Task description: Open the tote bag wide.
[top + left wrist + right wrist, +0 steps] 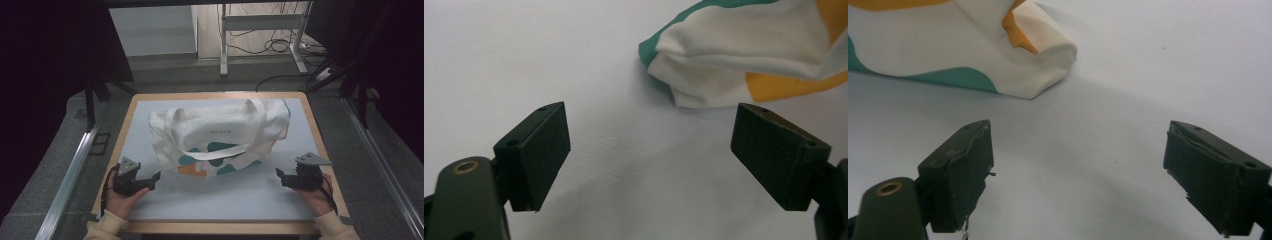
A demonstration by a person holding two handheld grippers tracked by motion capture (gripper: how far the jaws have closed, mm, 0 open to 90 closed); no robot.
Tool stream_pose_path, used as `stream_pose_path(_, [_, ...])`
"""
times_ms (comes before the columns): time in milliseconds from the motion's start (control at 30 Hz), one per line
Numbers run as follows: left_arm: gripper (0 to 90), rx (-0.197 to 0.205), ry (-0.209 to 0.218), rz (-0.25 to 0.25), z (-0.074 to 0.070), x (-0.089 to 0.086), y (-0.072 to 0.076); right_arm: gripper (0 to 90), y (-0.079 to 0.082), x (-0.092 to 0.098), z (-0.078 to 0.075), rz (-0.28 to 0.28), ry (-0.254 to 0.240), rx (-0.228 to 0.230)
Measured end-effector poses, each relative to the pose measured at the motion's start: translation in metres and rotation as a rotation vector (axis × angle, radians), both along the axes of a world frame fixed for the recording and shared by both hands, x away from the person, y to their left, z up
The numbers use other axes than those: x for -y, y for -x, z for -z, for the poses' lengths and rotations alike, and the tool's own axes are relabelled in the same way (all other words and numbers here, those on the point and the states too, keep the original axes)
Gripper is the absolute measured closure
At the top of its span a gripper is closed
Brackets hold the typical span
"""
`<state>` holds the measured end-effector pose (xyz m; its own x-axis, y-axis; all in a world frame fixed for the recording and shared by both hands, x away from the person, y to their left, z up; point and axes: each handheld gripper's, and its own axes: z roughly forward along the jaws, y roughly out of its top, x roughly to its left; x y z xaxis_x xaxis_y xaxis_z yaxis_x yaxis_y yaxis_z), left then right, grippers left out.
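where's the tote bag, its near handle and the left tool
tote bag (220, 131), high view, upper white panel by the small print
near handle (220, 154), high view, low middle of the strap loop
left tool (154, 180), high view, between its open fingertips

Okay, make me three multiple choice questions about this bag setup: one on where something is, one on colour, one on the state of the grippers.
1. Where does the tote bag lie?
A. on the table, beyond both grippers
B. on the floor
C. hanging from a hook

2. What colours are the patches on the bag?
A. red and black
B. teal and orange
C. purple and pink

3. How do the left gripper and right gripper stand?
A. both shut on the bag
B. one shut
C. both open, holding nothing

Answers: A, the bag rests flat past them; B, both colours show; C, the jaws stand wide apart.
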<state>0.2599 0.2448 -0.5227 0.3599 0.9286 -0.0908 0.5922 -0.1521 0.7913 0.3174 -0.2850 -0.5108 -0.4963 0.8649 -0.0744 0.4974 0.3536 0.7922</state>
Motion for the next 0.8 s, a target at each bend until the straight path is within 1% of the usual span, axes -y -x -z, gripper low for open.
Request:
stream_pose_path(100, [16.2,0.010,0.003,-0.003,-0.001,-0.001,0.001,14.9,0.000,0.001,0.001,0.000,0.000,-0.002])
stream_pose_path(167, [16.8,0.011,0.014,0.001,-0.002,-0.002,0.002,16.0,0.001,0.001,0.000,0.004,-0.003,0.004])
stream_pose_path(300, [21.7,0.023,0.038,-0.009,-0.005,-0.005,0.004,18.1,0.003,0.002,-0.002,0.013,-0.017,0.010])
stream_pose_path(500, [23.3,0.019,0.060,-0.010,-0.005,-0.009,0.004,20.5,0.002,0.003,-0.002,0.014,-0.031,0.000])
stream_pose_path(633, [25.4,0.024,0.063,-0.010,-0.007,-0.009,0.006,21.3,0.002,0.003,-0.002,0.013,-0.034,0.000])
stream_pose_path(800, [25.6,0.046,0.054,0.001,-0.013,-0.008,0.010,22.2,0.002,0.003,-0.006,0.003,-0.041,0.005])
